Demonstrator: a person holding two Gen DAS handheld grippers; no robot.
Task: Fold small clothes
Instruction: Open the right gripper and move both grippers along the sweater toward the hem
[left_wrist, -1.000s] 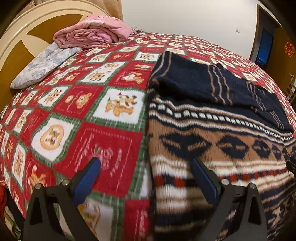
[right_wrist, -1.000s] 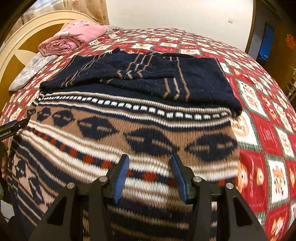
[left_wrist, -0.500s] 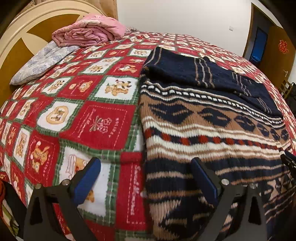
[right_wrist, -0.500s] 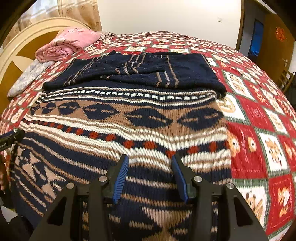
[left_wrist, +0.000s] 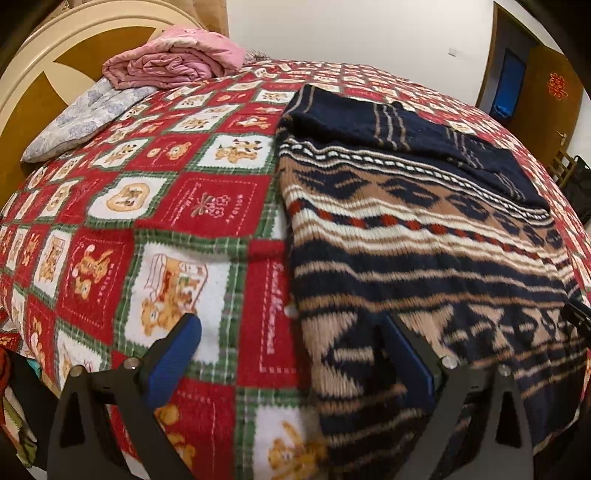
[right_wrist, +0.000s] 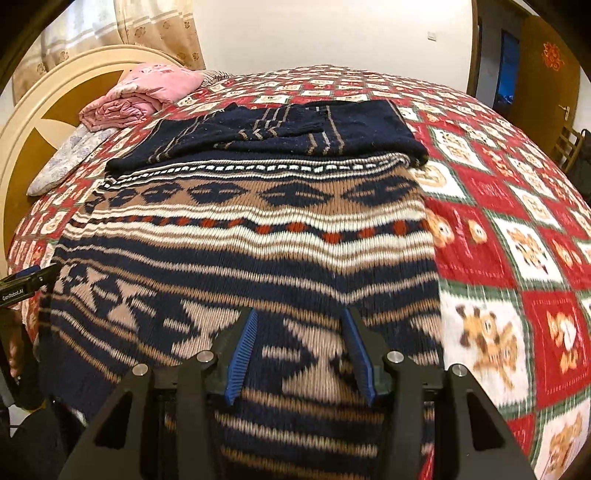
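A knitted sweater (left_wrist: 424, 251) in navy, tan and white with a red diamond band lies flat on the bed; it also shows in the right wrist view (right_wrist: 251, 236). Its navy sleeves (right_wrist: 280, 133) are folded across the far part. My left gripper (left_wrist: 291, 347) is wide open and empty, straddling the sweater's left edge near the hem. My right gripper (right_wrist: 299, 343) is open and empty, just above the sweater's near hem area. The left gripper's tip (right_wrist: 26, 282) shows at the left edge of the right wrist view.
A red, green and white bear-pattern blanket (left_wrist: 166, 206) covers the bed. A folded pink quilt (left_wrist: 173, 62) and a pale floral pillow (left_wrist: 81, 118) lie by the cream headboard (left_wrist: 33, 70). A doorway (right_wrist: 506, 85) and wooden door stand at the far right.
Both grippers have pulled back toward the near edge of the bed, so more of the sweater's lower part and hem is in view. Both stayed open.
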